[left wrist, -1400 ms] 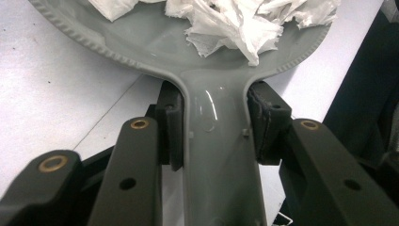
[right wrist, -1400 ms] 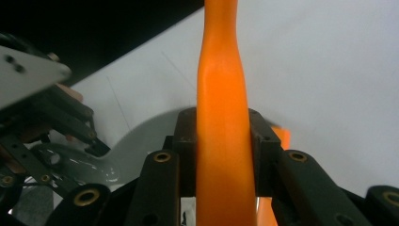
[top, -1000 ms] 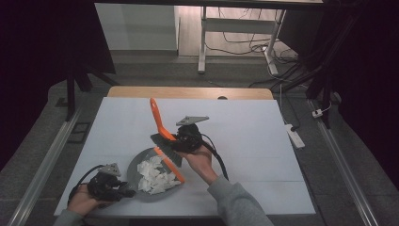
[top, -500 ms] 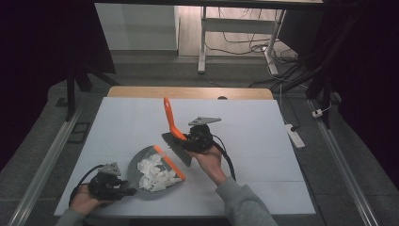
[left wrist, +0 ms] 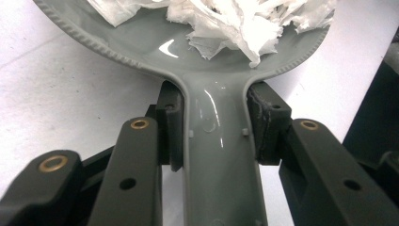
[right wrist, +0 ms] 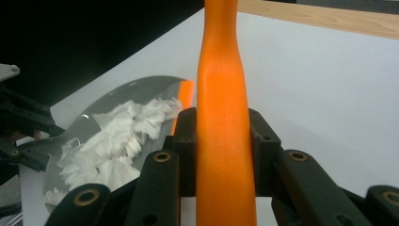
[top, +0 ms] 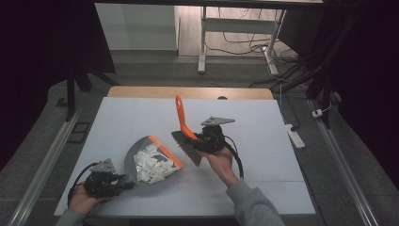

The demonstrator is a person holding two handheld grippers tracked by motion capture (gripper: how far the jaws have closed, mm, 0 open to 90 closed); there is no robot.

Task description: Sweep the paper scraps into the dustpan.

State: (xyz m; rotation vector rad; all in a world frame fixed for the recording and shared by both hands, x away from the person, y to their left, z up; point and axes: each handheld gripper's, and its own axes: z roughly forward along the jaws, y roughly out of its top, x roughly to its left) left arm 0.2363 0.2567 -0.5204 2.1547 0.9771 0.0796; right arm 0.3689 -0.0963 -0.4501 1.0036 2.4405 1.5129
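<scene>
Sweeping looked done: your left hand-held gripper [top: 126,184] clamped the dustpan [top: 153,165], paper [top: 151,163] inside; right hand-held gripper [top: 196,139] gripped the brush [top: 184,129]. Next, park the brush on the bench [top: 263,141].

A white-topped bench [top: 141,117] is surrounded by grey floor [top: 42,160]; cables [top: 244,44] are seen at 12 o'clock.

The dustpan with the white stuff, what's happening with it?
A person is sweeping up. The left gripper is shut on the handle of the grey dustpan, which lies on the table full of torn white paper. The right gripper is shut on the orange brush, held just beside the pan.
</scene>
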